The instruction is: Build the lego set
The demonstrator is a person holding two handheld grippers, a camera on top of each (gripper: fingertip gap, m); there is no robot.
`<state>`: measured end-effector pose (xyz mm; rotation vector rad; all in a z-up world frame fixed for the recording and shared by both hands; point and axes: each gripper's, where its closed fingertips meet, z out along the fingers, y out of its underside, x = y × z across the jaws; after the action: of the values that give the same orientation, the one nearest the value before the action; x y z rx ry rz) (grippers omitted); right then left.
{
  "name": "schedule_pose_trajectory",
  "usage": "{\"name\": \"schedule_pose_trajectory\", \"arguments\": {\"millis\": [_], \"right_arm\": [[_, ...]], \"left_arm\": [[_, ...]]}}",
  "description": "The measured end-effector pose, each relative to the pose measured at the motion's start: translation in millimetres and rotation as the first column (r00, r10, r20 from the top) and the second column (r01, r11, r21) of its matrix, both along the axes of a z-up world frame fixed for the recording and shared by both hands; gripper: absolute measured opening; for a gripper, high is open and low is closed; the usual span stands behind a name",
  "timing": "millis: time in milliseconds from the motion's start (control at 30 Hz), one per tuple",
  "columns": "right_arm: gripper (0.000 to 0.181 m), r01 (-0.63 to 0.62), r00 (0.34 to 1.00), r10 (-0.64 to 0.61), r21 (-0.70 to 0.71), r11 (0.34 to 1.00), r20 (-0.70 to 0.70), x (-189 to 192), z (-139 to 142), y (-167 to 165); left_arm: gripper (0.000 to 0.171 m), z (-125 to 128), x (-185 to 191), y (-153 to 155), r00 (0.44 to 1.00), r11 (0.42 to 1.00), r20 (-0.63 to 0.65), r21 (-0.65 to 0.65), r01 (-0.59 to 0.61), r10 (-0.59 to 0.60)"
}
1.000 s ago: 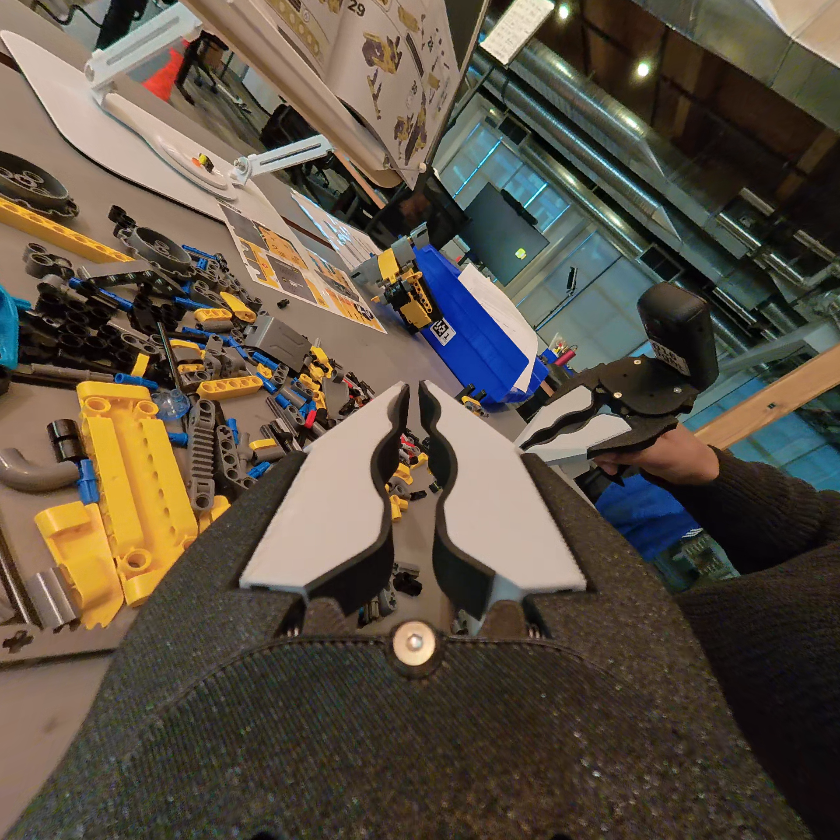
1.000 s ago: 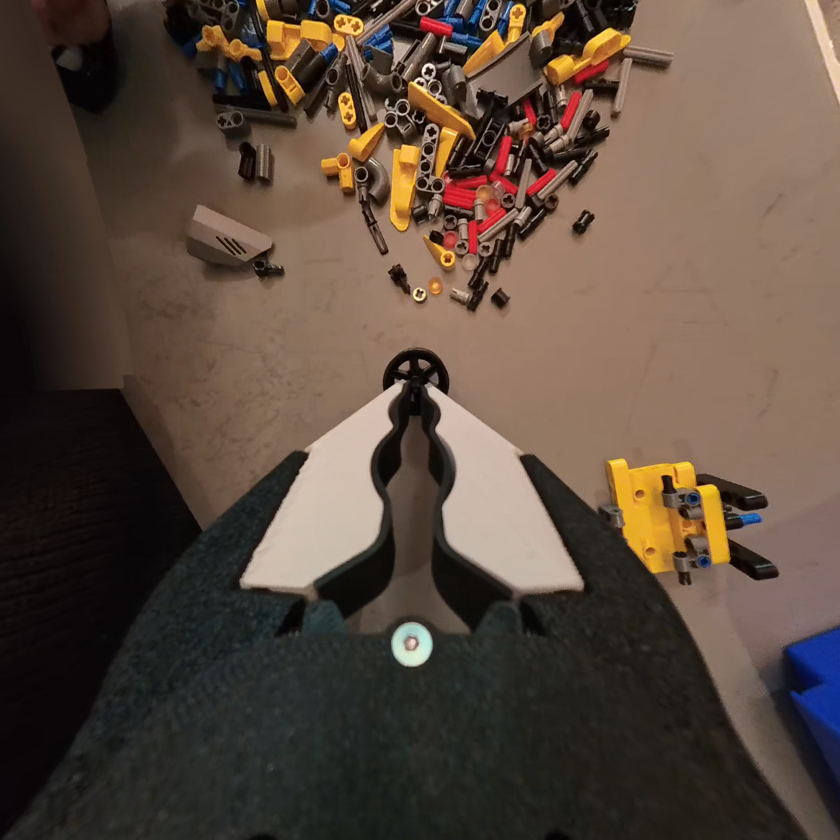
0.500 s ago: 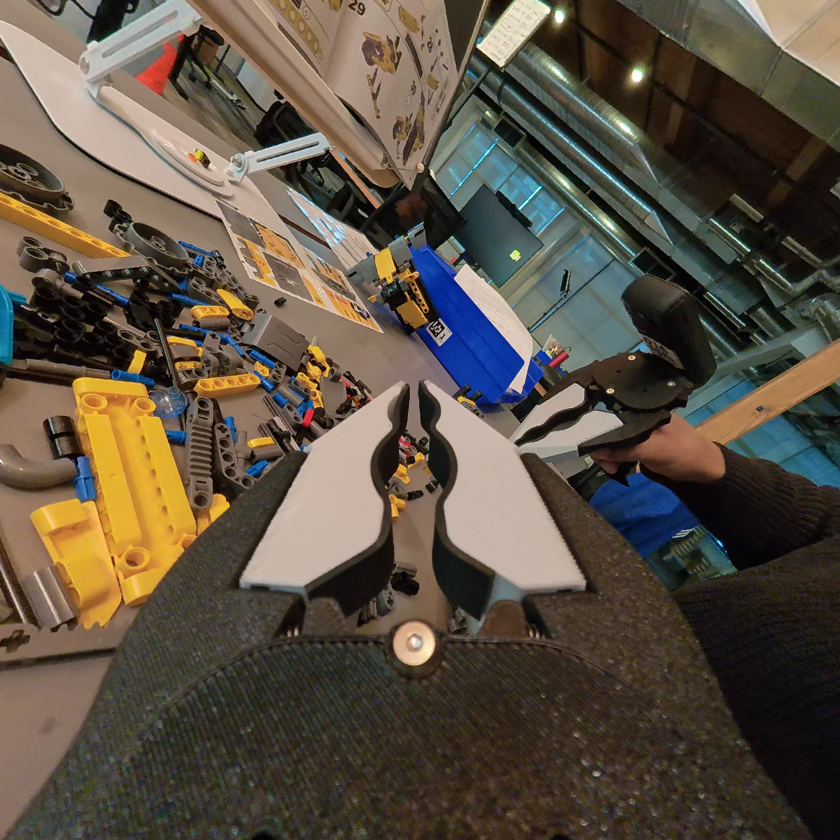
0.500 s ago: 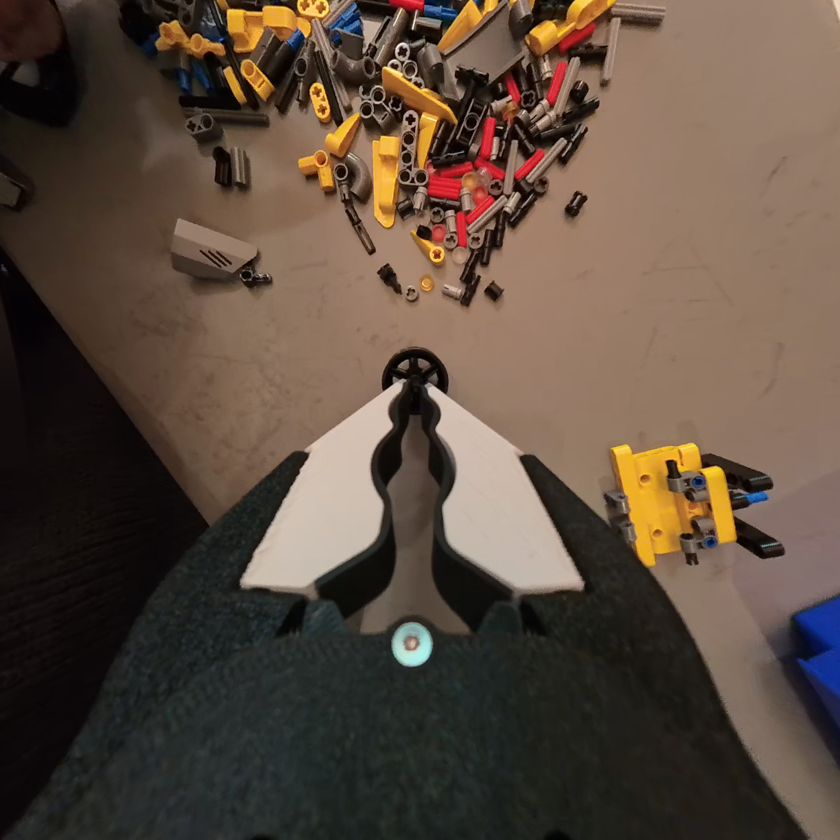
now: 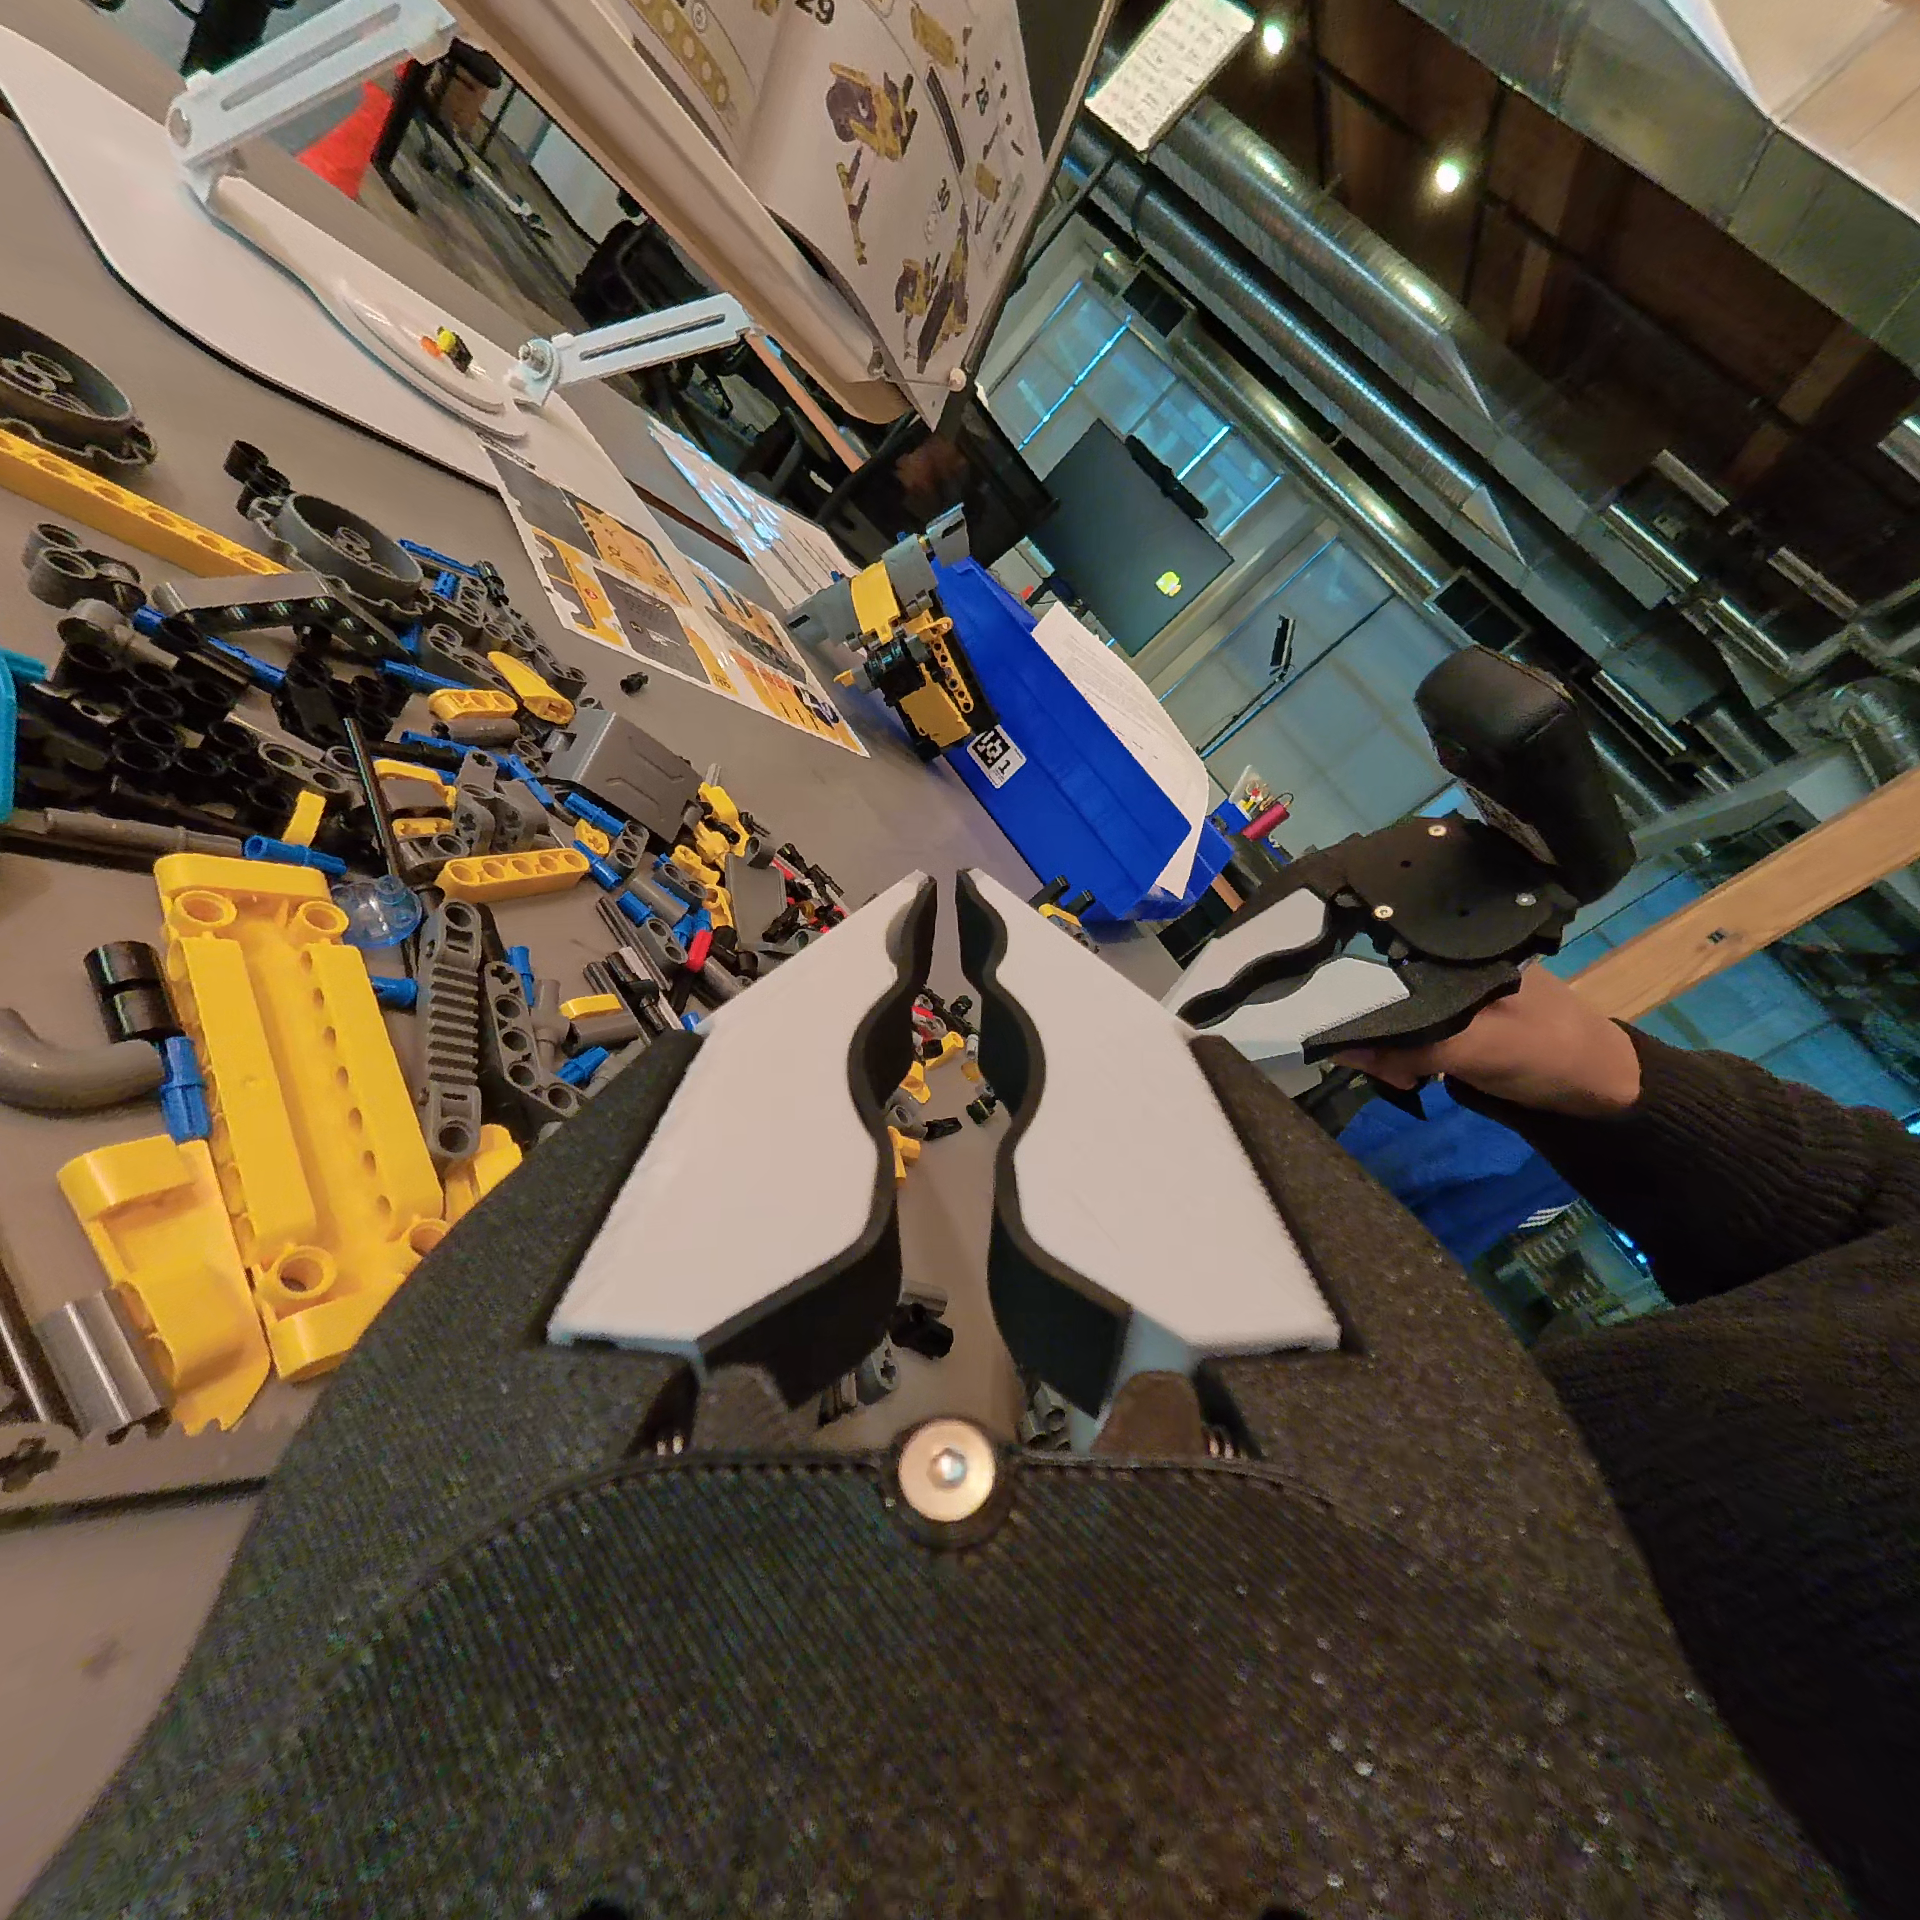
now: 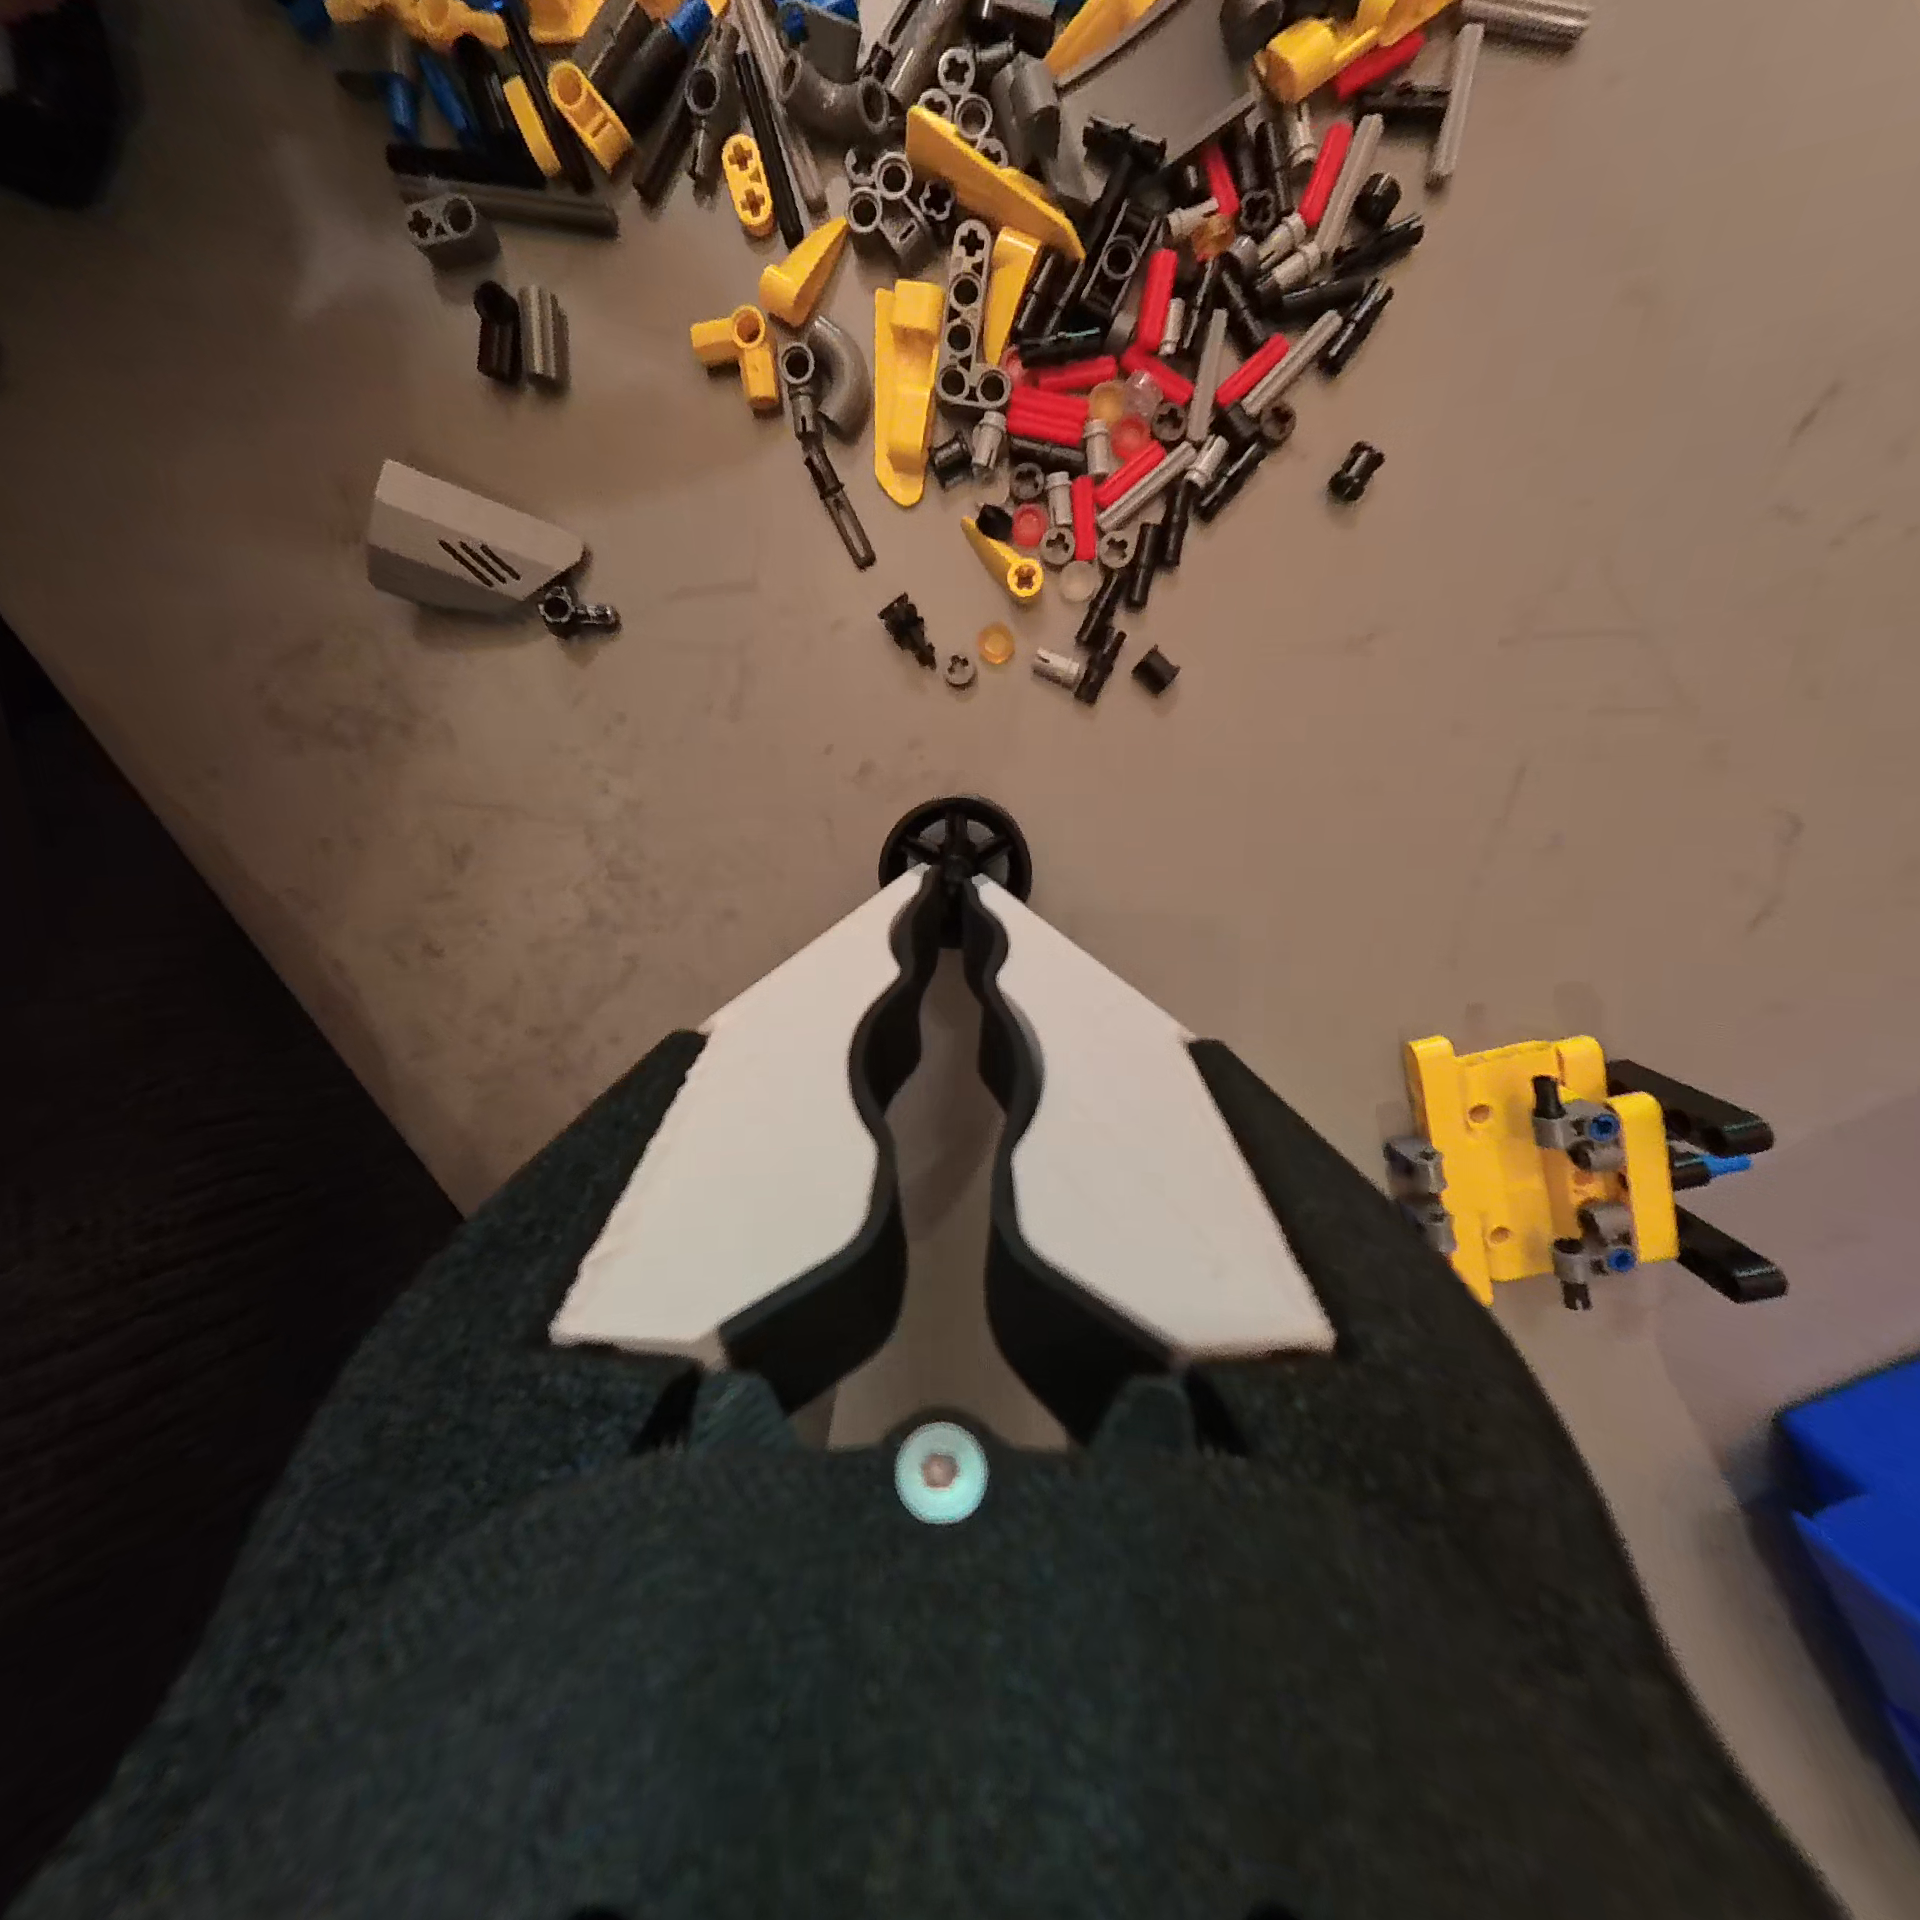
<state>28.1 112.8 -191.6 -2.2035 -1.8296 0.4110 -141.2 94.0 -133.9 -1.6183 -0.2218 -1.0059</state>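
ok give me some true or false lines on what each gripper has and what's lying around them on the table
1. The right gripper is shut on a small black wheel. True.
2. The left gripper holds a yellow beam. False: nothing is between its fingers, which stand slightly apart above the pile of loose parts.
3. A yellow sub-assembly with black pins lies on the table to the right of the right gripper. True.
4. The grey sloped panel sits on top of the red pins. False: it lies alone on bare table, left of the pile.
5. A blue bin stands beyond the parts in the left wrist view. True.
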Motion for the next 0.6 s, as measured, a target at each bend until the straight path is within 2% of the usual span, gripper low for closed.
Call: {"name": "schedule_pose_trajectory", "arguments": {"millis": [167,233,267,333,400,500,600], "right_arm": [[0.003,-0.033,0.999,0.033,0.001,0.999,-0.021,-0.2,0.3,-0.1],[0.003,-0.019,0.996,0.016,-0.041,0.999,-0.083,-1.1,2.1,0.8],[0.003,-0.017,0.987,0.001,-0.092,0.996,-0.162,-6.8,8.9,-1.8],[0.003,-0.033,0.926,-0.047,-0.205,0.978,-0.375,-23.7,37.1,-7.4],[0.002,-0.084,0.829,-0.089,-0.28,0.956,-0.552,-34.3,67.7,-11.5],[0.002,-0.193,0.691,-0.104,-0.321,0.927,-0.715,-38.8,97.5,-25.6],[0.003,-0.286,0.578,-0.091,-0.305,0.908,-0.811,-37.4,114.2,-42.4]], "left_arm": [[0.002,1.0,1.4,-0.4,1.0,1.0,-0.003,0.007,0.007,-0.007],[0.006,2.9,3.9,-1.0,1.0,1.0,-0.009,0.021,0.017,-0.017],[0.008,5.3,5.7,-1.8,1.0,0.999,-0.013,0.035,0.024,-0.024],[0.013,12.0,12.5,-4.5,0.998,0.996,-0.023,0.076,0.055,-0.053],[0.015,21.8,26.6,-10.1,0.991,0.982,-0.01,0.13,0.135,-0.135],[0.02,34.5,57.6,-24.5,0.938,0.925,0.056,0.2,0.324,-0.341],[0.019,41.9,79.0,-35.9,0.882,0.868,0.084,0.242,0.434,-0.465]]}}
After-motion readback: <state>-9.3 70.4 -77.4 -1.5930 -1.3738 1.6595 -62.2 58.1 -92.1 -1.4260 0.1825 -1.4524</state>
